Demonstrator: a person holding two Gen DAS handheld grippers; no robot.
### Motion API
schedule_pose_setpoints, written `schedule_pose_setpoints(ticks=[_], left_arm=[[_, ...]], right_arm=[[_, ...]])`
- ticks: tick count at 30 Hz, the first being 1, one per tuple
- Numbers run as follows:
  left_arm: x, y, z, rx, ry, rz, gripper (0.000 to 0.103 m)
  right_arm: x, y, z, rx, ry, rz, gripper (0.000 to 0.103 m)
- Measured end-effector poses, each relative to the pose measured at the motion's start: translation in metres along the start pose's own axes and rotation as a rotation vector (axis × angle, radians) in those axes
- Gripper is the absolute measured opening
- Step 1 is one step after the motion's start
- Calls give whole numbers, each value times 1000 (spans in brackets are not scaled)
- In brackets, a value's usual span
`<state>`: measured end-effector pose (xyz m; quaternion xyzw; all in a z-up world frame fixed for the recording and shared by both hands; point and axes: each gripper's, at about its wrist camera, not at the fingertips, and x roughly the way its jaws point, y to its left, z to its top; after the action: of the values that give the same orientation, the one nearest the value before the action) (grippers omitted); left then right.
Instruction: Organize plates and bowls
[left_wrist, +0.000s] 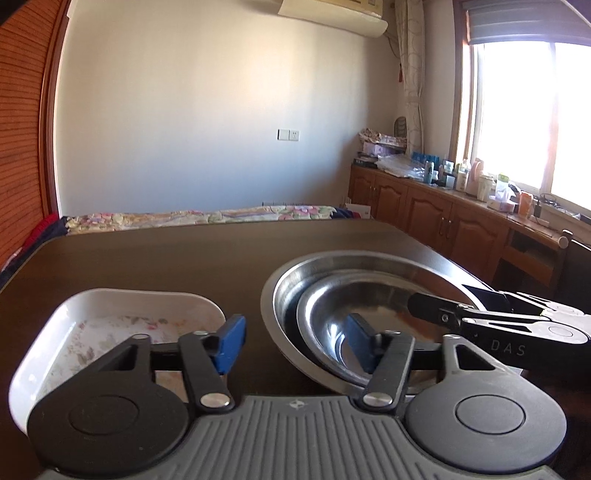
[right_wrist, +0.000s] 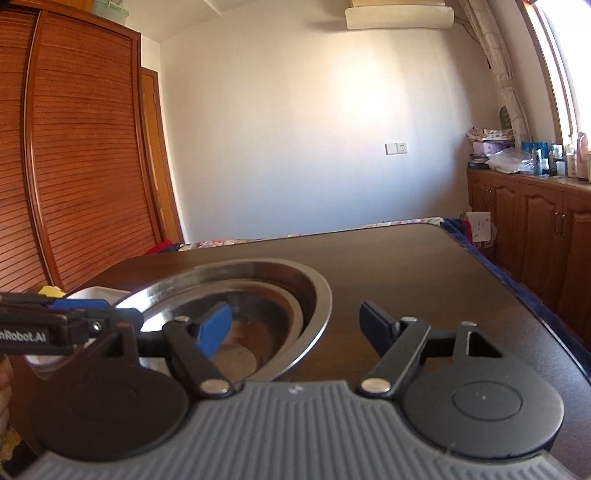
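Two steel bowls sit nested on the dark table (left_wrist: 166, 258): a small bowl (left_wrist: 369, 306) inside a large bowl (left_wrist: 369, 264). A white rectangular dish (left_wrist: 110, 317) with a flowered bottom lies just left of them. My left gripper (left_wrist: 295, 343) is open, its right pad inside the bowls and its left pad by the dish's right edge. My right gripper (right_wrist: 295, 326) is open too, straddling the right rim of the large bowl (right_wrist: 317, 291), left pad over the small bowl (right_wrist: 266, 314). Each gripper appears in the other's view, the right gripper (left_wrist: 443, 301) and the left gripper (right_wrist: 110, 312).
Bare table top stretches beyond the bowls to the far edge (right_wrist: 406, 258). A bed with a flowered cover (left_wrist: 203, 216) lies behind the table. Wooden cabinets (left_wrist: 443, 218) with cluttered tops run along the right under the window. A slatted wardrobe (right_wrist: 74, 166) stands at the left.
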<state>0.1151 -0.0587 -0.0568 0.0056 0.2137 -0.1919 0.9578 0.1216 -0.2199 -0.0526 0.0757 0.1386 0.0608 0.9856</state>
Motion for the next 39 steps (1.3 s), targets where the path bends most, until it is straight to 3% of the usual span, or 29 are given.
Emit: schedule_pose_setpoints(ticks=[3,11,21,29,39], left_arm=[[2,0,-3,6,13,6,56],[4,-1,-7,-1,41,-8,43],[5,-2,-6,-1,47,-16,40],[2,-1,-7,-13,30,-16,37],[-15,3,1,-7,-2,-11,37]], right_arm=[[1,-3,-1,18,3,10,75],[2,0,-2,0,15,12,53],[3,0,0,-4,14,20,47],[1,1,-2,-8,3,10,37],[-11,3,10,21,-30,63,37]])
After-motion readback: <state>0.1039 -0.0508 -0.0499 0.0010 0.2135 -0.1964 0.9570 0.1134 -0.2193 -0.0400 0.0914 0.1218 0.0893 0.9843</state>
